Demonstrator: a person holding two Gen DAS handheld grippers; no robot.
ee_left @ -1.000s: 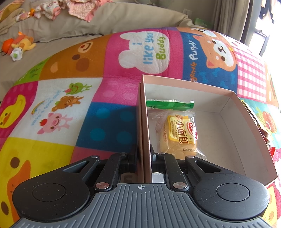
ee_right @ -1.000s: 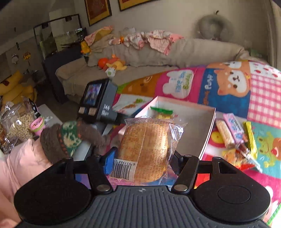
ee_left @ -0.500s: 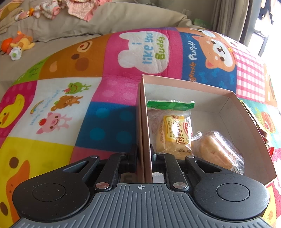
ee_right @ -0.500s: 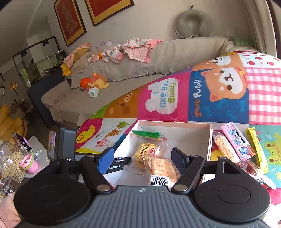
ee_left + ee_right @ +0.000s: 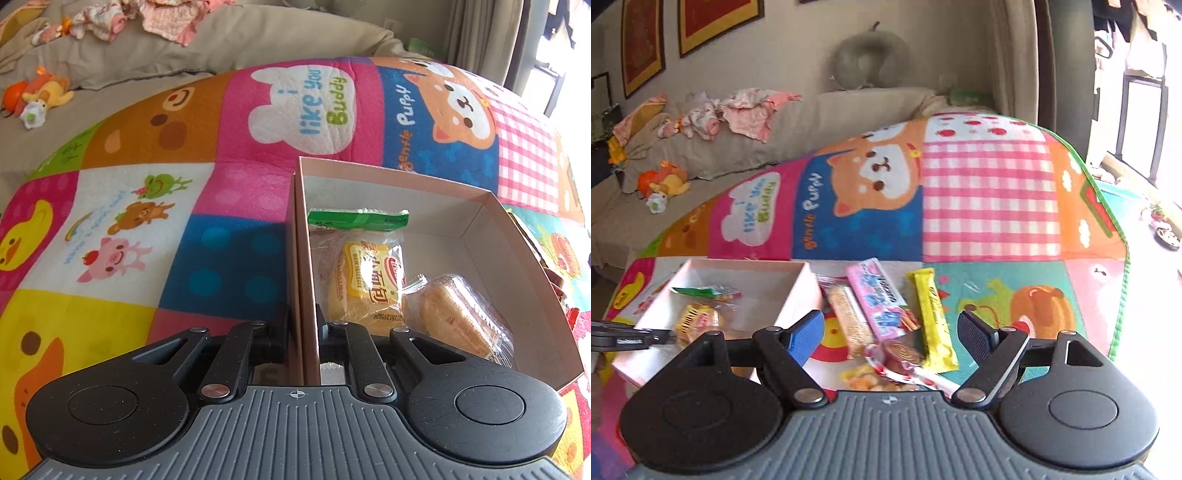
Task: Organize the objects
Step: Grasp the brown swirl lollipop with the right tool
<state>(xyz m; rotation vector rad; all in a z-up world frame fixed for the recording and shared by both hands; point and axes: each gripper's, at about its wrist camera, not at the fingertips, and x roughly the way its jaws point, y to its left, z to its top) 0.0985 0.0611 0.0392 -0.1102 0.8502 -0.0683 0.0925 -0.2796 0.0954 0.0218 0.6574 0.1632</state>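
Observation:
My left gripper (image 5: 303,325) is shut on the near left wall of a pink cardboard box (image 5: 491,206). Inside lie a green-topped bread packet (image 5: 364,273) and a clear-wrapped bread roll (image 5: 458,317). My right gripper (image 5: 891,325) is open and empty, above a pile of snacks right of the box (image 5: 798,291): a grain bar (image 5: 849,321), a pink packet (image 5: 879,299), a yellow bar (image 5: 934,321) and a round red sweet (image 5: 901,358). The left gripper's arm (image 5: 624,336) shows at the box's left edge.
Everything sits on a colourful patchwork play mat (image 5: 303,107) (image 5: 986,195). A beige sofa with clothes and soft toys (image 5: 665,181) lies behind. The mat's green edge (image 5: 1119,266) is at the right, with bare floor beyond.
My right gripper let the wrapped bread roll go into the box, opened, and swung right over the snack pile. The left gripper has not moved.

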